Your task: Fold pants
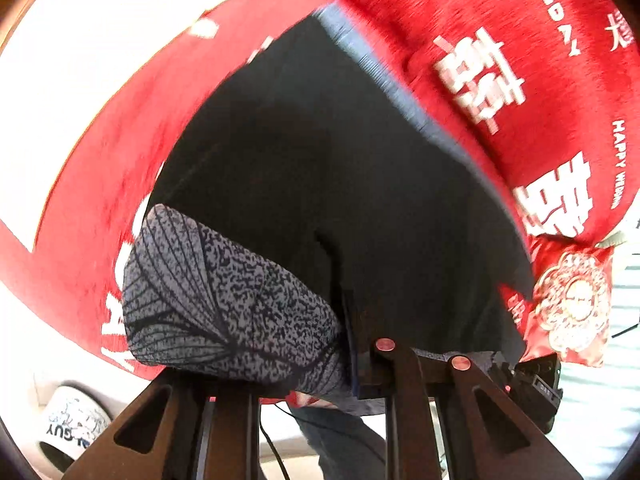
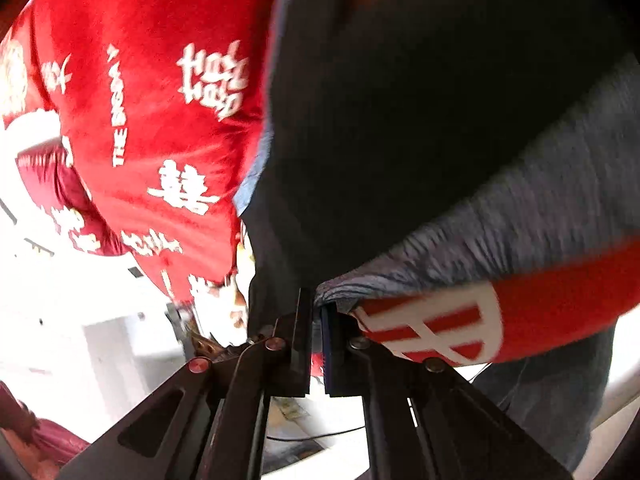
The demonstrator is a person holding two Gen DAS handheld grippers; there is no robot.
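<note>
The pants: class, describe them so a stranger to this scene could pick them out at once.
Start from the red blanket with white lettering that fills the background. On it lie the pants, a big dark garment pinched by both the left gripper and the right gripper. Unlike everything else, they are plain near-black with a grey-blue edge band and a leaf-patterned grey lining.

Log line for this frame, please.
stage: folding | left gripper: shut on pants | right gripper: shut on pants | surface: red blanket

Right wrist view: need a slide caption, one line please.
Right gripper shut on dark pants above a red printed blanket.
</note>
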